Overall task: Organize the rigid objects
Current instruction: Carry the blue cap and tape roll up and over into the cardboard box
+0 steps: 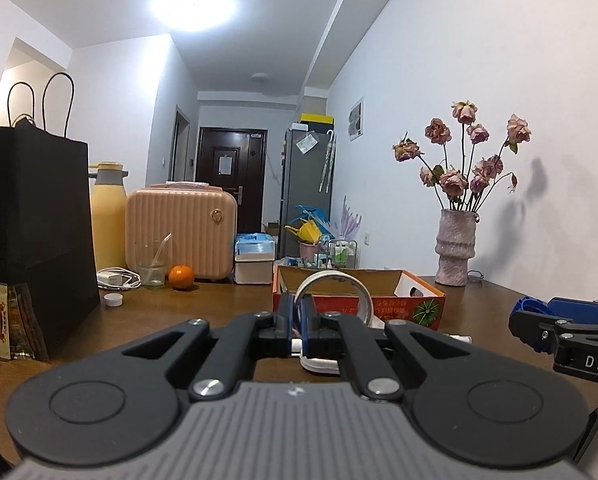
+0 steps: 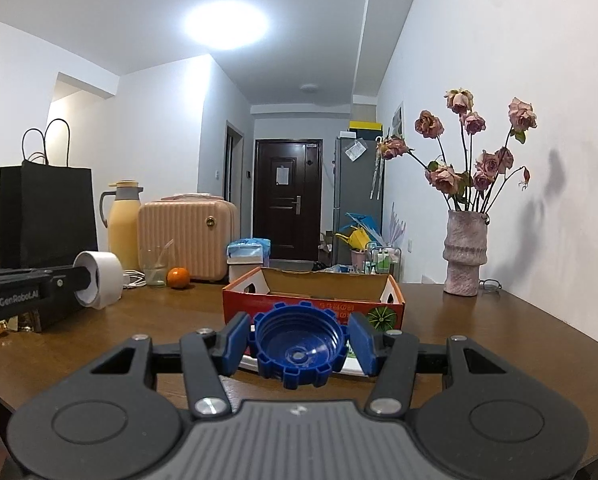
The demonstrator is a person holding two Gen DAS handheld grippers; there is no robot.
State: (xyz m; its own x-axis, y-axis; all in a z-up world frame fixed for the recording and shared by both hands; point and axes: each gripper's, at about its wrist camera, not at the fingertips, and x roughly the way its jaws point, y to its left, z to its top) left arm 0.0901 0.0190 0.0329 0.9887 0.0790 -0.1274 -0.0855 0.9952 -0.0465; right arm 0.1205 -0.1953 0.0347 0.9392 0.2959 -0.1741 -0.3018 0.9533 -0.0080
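— Nearest me, my left claw point(image 1: 297, 322) pinches the wall of a tape roll point(image 1: 333, 294), blue pads shut on the thin white ring so it stands upright.

— Why held up like that?

— To carry it clear of the table point(image 1: 179, 320), I'd guess, toward the box point(image 1: 379, 304) just ahead.

— And the right?

— My right claw point(image 2: 299, 344) grips a blue cap point(image 2: 299, 346) by its sides, open face toward the camera. It's hard ribbed plastic, notched around the rim, threaded inside.

— The box?

— Orange printed cardboard, top open, likely meant to take both.
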